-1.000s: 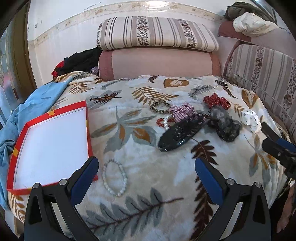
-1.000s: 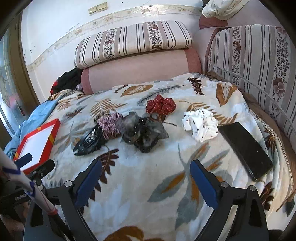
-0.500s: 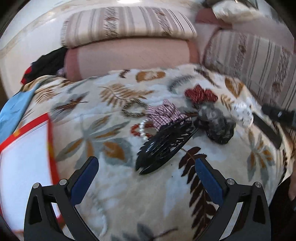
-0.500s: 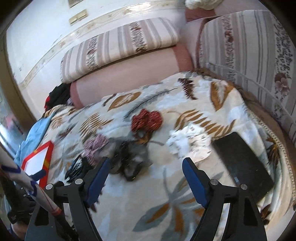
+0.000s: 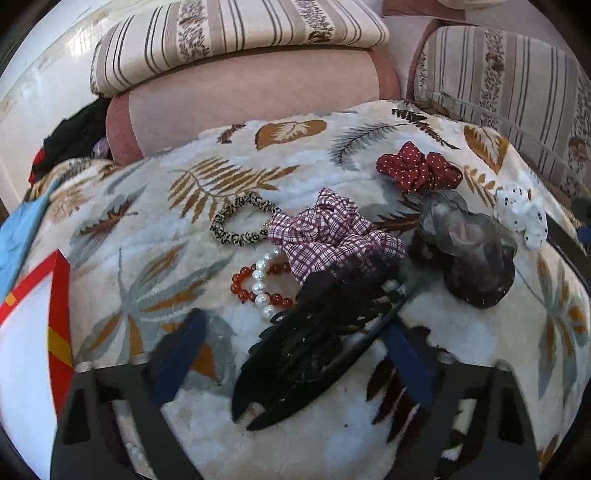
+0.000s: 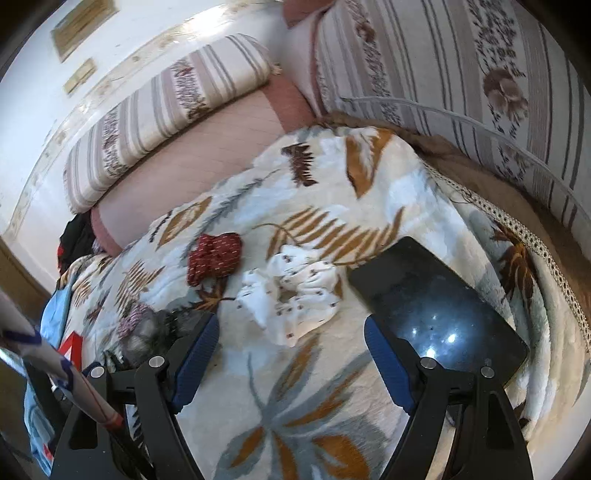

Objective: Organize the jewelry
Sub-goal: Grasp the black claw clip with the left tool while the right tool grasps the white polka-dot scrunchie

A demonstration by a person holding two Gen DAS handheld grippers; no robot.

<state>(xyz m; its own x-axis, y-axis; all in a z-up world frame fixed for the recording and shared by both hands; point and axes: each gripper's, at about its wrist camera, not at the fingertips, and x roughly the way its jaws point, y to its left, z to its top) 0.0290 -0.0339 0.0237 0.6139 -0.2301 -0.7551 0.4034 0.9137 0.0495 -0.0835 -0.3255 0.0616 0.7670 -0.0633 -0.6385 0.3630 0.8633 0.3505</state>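
In the left wrist view my left gripper (image 5: 291, 343) is open, its jaws either side of a large black hair claw (image 5: 314, 339) on the leaf-print blanket. Behind the claw lie a plaid scrunchie (image 5: 328, 232), a pearl bracelet (image 5: 264, 280), a red bead bracelet (image 5: 245, 286), a leopard hair tie (image 5: 240, 218), a grey scrunchie (image 5: 469, 247), a red dotted scrunchie (image 5: 417, 166) and a white dotted scrunchie (image 5: 521, 214). A red-rimmed white box (image 5: 61, 325) is at the left. My right gripper (image 6: 291, 343) is open, just short of the white scrunchie (image 6: 291, 295).
A black phone (image 6: 436, 310) lies on the blanket right of the white scrunchie. Striped cushions (image 5: 236, 33) and a pink bolster (image 5: 251, 92) close off the back and right. Blue cloth (image 5: 18, 229) hangs at the left. The red scrunchie (image 6: 214, 258) also shows in the right wrist view.
My left gripper swung right from the box and came down around the black hair claw. My right gripper moved forward and right toward the white scrunchie and phone.
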